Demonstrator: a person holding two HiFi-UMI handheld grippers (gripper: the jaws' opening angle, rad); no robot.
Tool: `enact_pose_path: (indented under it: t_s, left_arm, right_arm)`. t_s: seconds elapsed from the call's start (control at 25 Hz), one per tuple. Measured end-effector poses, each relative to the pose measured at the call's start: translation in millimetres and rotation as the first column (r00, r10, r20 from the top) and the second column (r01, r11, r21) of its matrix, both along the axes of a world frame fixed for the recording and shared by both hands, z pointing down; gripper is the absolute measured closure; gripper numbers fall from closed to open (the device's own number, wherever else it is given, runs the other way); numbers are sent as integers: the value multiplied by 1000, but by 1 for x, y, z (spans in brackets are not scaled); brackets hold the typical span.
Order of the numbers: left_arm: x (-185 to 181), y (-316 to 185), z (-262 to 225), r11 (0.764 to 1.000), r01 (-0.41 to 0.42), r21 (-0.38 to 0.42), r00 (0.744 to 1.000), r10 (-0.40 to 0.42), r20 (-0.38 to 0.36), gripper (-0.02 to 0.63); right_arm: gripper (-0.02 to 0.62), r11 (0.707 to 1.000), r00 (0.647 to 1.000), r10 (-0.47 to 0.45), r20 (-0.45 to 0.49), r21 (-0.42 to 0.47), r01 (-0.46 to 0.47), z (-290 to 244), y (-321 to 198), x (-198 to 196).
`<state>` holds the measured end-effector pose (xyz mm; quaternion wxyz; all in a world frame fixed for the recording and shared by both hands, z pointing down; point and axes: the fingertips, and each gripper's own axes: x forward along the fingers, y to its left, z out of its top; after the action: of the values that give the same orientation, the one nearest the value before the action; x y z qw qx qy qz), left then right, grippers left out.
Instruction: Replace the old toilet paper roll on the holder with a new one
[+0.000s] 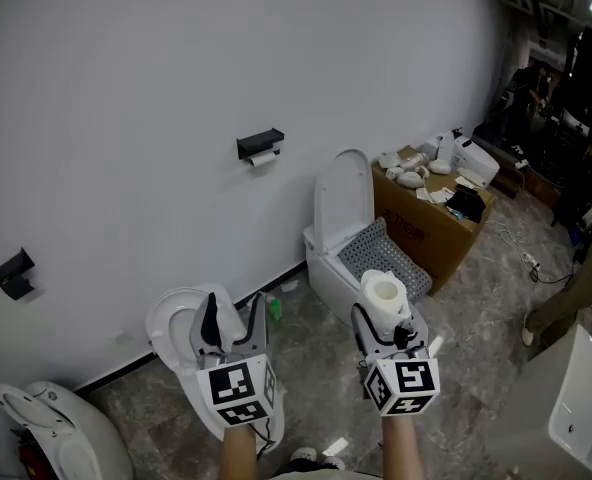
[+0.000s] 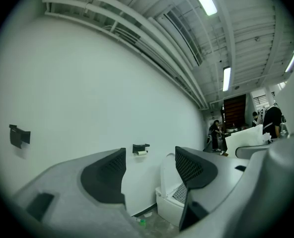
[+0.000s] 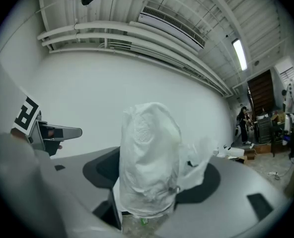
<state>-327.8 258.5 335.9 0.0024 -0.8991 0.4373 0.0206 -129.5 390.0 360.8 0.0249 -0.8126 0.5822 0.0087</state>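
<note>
We've got the new toilet paper roll [image 1: 384, 293] standing upright in the right gripper [image 1: 386, 313] — its jaws pinch the roll's sides. In the right gripper view the roll covers most of both pads and blocks the wall behind it. The left gripper [image 1: 234, 320] has its jaws spread wide with nothing between them. The holder [image 1: 260, 144] sits well away on the wall, up and left of the toilet [image 1: 348, 230]. The old roll [image 1: 264, 157] under it is just a pale sliver — too small to make out more.
</note>
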Motion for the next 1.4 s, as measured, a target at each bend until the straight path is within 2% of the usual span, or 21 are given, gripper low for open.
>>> enact_pose_path:
  t_s: [0.52,0.84,1.08,1.4]
  left_arm:
    - [10,-29,13,999,-43,10,999,42,19,314]
    - [34,-61,24,999,-31,4,999,31,41,314]
    - [66,-102,26,1000,9,10,999,-9,50,314]
    - [140,-168,15,997,73,21,996,-74,52,314]
  right_arm:
    - [285,1000,999,20,25,6,-20,13,-32,9]
    - [285,1000,999,14,44,-11,-14,24,-66,34]
    - [285,1000,998,-16,57,-5,16,27,-113,75]
    - [286,996,995,-85,48,9,84,12,-193,156]
